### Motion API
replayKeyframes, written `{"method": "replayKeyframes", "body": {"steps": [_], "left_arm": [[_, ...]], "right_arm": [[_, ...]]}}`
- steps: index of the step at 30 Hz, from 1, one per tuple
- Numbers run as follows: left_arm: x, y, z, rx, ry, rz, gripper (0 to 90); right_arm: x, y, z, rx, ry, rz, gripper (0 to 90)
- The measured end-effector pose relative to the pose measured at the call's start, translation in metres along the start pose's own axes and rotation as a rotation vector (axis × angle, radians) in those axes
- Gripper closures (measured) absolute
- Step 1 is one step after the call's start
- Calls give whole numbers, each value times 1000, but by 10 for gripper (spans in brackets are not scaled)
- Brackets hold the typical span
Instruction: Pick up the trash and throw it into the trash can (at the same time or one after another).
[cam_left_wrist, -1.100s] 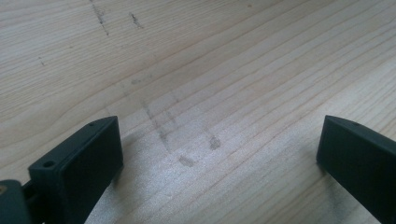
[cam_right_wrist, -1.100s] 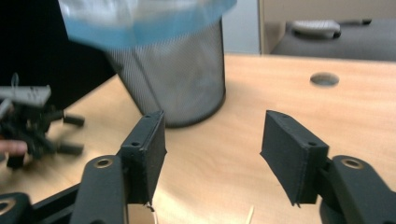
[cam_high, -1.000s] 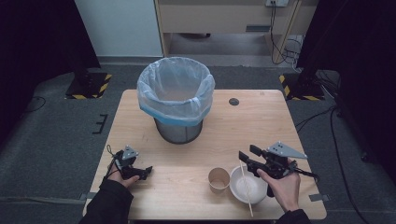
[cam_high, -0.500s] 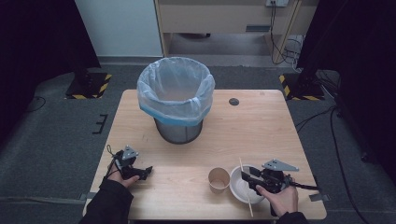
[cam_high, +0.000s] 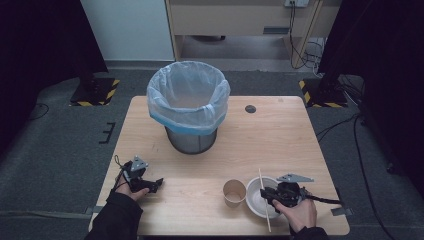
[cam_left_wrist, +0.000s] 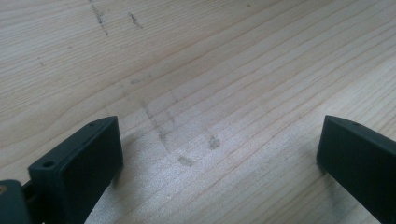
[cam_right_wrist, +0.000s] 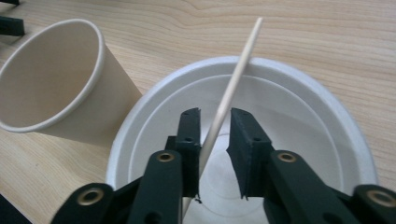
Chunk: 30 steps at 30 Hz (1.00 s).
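A thin wooden stick (cam_high: 260, 181) lies slanted across a white paper bowl (cam_high: 254, 205) near the table's front right. In the right gripper view the stick (cam_right_wrist: 239, 63) runs up between the black jaws over the bowl (cam_right_wrist: 327, 105). My right gripper (cam_right_wrist: 215, 114) has closed in narrowly on the stick; the left jaw touches it and a sliver of gap shows at the other. A brown paper cup (cam_high: 233, 193) stands just left of the bowl. My right gripper (cam_high: 266, 193) sits low over the bowl. At the front left, my left gripper (cam_high: 156, 185) rests on the wood, wide open and holding nothing (cam_left_wrist: 219, 140).
A metal bin lined with a pale blue bag (cam_high: 189, 100) stands at the back middle of the wooden table (cam_high: 280, 145). A small black disc (cam_high: 250, 108) lies behind it to the right. The paper cup (cam_right_wrist: 51, 70) is close to my right gripper's left side.
My right gripper has dropped from above the table down into the bowl and its jaws have narrowed around the stick. The left gripper has not moved.
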<state>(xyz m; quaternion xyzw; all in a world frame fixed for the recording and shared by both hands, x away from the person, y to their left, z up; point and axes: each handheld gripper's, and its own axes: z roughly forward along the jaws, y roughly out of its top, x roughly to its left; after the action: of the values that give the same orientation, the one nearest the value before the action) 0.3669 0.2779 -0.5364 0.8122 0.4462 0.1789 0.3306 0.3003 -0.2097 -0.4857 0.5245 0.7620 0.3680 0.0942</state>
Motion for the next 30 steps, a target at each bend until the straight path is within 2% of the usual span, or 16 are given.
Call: {"method": "replayKeyframes", "body": {"steps": [5, 9, 17, 21, 30], "left_arm": [[0, 0, 0, 0, 0, 0, 0], [0, 0, 0, 1, 0, 0, 0], [0, 0, 0, 0, 0, 0, 0], [0, 0, 0, 0, 0, 0, 0], [0, 0, 0, 1, 0, 0, 0]], "right_arm": [[-4, -1, -1, 8, -16, 49, 801], [-7, -1, -1, 16, -30, 50, 854], [-9, 0, -3, 21, -20, 54, 858], [-9, 4, -8, -31, 1, 64, 858], [-11, 16, -24, -229, 71, 94, 859]]}}
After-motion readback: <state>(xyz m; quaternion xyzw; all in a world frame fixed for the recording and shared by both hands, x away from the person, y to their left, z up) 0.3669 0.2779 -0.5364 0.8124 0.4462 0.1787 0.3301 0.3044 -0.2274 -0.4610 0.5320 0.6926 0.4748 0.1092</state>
